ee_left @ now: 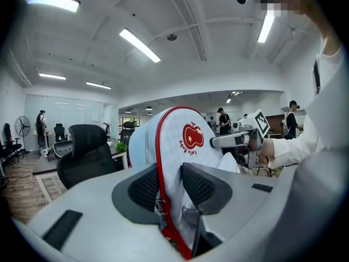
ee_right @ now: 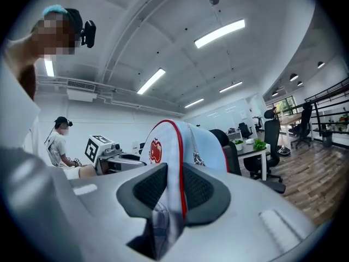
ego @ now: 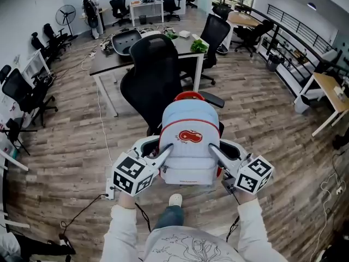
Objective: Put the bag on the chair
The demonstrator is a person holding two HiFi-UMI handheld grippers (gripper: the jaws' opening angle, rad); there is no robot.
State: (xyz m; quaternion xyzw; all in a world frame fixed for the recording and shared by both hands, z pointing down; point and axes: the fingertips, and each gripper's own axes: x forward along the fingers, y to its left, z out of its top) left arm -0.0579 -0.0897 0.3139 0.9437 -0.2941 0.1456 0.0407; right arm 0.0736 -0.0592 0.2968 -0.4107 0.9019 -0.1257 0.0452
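A light-blue backpack (ego: 189,141) with red trim and a red apple logo hangs upright between my two grippers. My left gripper (ego: 166,149) is shut on its left edge and my right gripper (ego: 214,149) on its right edge. In the left gripper view the bag (ee_left: 177,138) has its red piping pinched between the pads of the left gripper (ee_left: 172,187). The right gripper view shows the bag (ee_right: 174,141) squeezed in the right gripper (ee_right: 173,187). The black office chair (ego: 152,75) stands just beyond the bag, its seat mostly hidden behind it.
A dark desk (ego: 109,59) with green items stands behind the chair. More office chairs (ego: 215,31) and desks ring the room. A cable (ego: 101,119) trails over the wood floor at the left. My shoe (ego: 175,200) is below the bag.
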